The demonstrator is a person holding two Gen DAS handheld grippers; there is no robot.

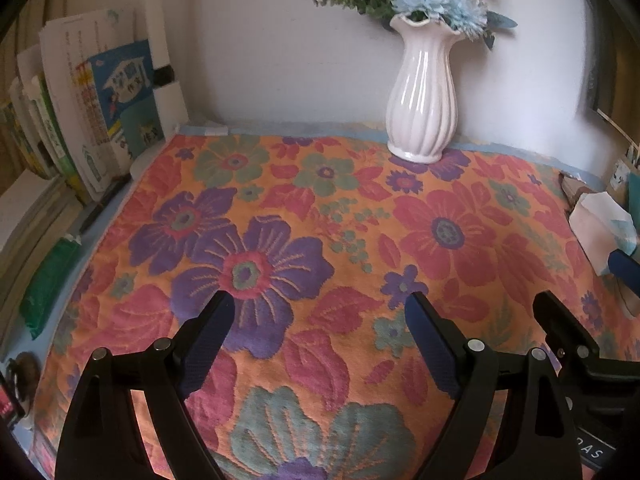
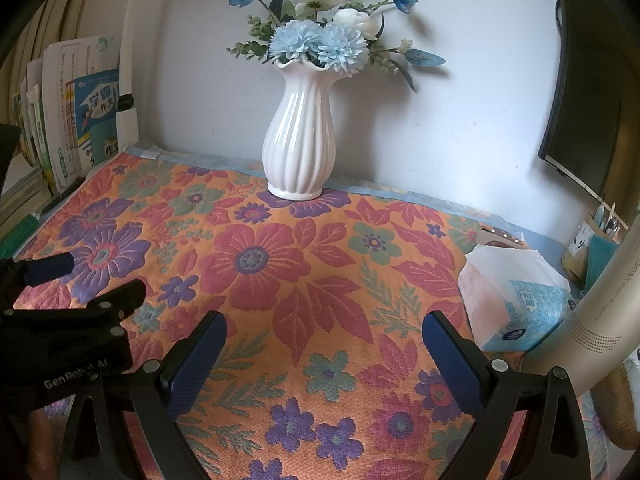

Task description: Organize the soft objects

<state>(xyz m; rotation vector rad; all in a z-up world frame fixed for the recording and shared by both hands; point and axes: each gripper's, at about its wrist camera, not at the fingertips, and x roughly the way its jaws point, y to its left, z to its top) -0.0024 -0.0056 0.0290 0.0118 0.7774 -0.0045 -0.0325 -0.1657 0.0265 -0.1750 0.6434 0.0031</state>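
Observation:
A floral woven cloth (image 1: pixel 320 240) in orange, red and purple lies flat over the table; it also fills the right wrist view (image 2: pixel 320 280). A soft tissue pack (image 2: pixel 516 300), white with a light blue end, lies on the cloth at the right; its edge shows in the left wrist view (image 1: pixel 600 228). My left gripper (image 1: pixel 320 312) is open and empty, hovering over the cloth's near middle. My right gripper (image 2: pixel 324 332) is open and empty over the cloth, left of the tissue pack. The left gripper also shows at the left edge of the right wrist view (image 2: pixel 100 276).
A white ribbed vase (image 2: pixel 298 140) with blue and white flowers stands at the back on the cloth, against the wall. Books (image 1: pixel 80 120) lean at the left. A green packet (image 1: pixel 48 280) lies by them. A pale metal bottle (image 2: pixel 600 320) and a pen cup (image 2: pixel 600 240) stand at the right.

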